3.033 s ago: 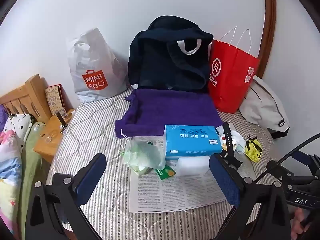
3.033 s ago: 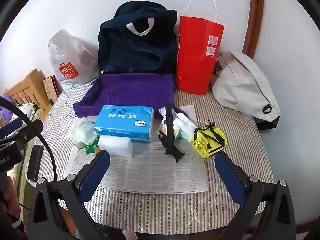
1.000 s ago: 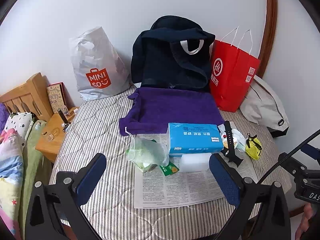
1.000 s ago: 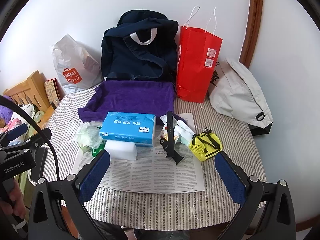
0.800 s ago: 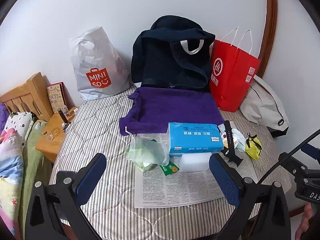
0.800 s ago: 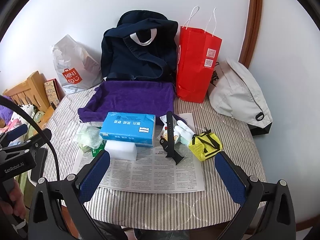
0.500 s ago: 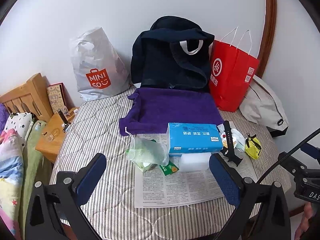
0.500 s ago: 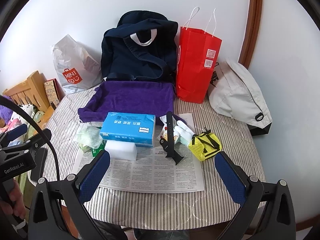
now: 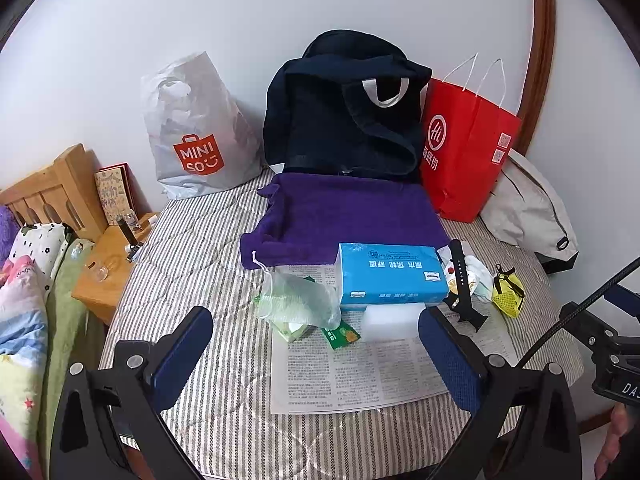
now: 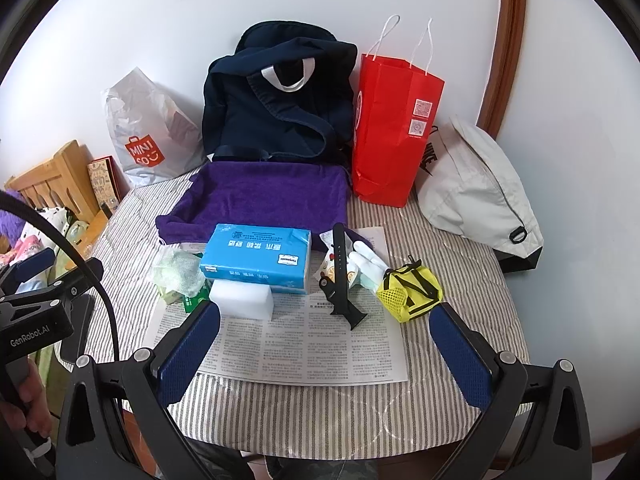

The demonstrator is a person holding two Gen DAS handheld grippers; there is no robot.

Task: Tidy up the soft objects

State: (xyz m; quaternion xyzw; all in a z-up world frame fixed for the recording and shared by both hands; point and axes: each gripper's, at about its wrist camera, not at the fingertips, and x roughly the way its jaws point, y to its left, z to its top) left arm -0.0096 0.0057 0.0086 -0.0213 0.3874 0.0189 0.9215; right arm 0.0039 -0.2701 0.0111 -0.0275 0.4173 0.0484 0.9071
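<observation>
- The navy tote bag [image 10: 276,108] slumps against the wall at the back of the striped table [image 10: 472,280], its mouth sagging open; what it holds is hidden.
- The red paper bag [image 10: 394,132] stands upright just beside it, contents out of sight; the white plastic shopping bag [image 9: 196,132] is crumpled shut.
- The purple towel [image 10: 264,200] lies flat in front of the tote: limp and light, probably best pinched at a corner or folded edge.
- The blue tissue pack [image 10: 258,258] rests on the white sponge block [image 10: 242,298]; both should squash, so grip across the short sides.
- The clear drawstring pouch [image 9: 298,300] looks slippery; its cord is likely the surest hold.
- The yellow mesh pouch [image 10: 410,288] sits near the black watch strap [image 10: 342,276].
- The left gripper [image 9: 316,356] and right gripper [image 10: 326,350] hover over the newspaper [image 10: 304,352], jaws spread wide, holding nothing.
</observation>
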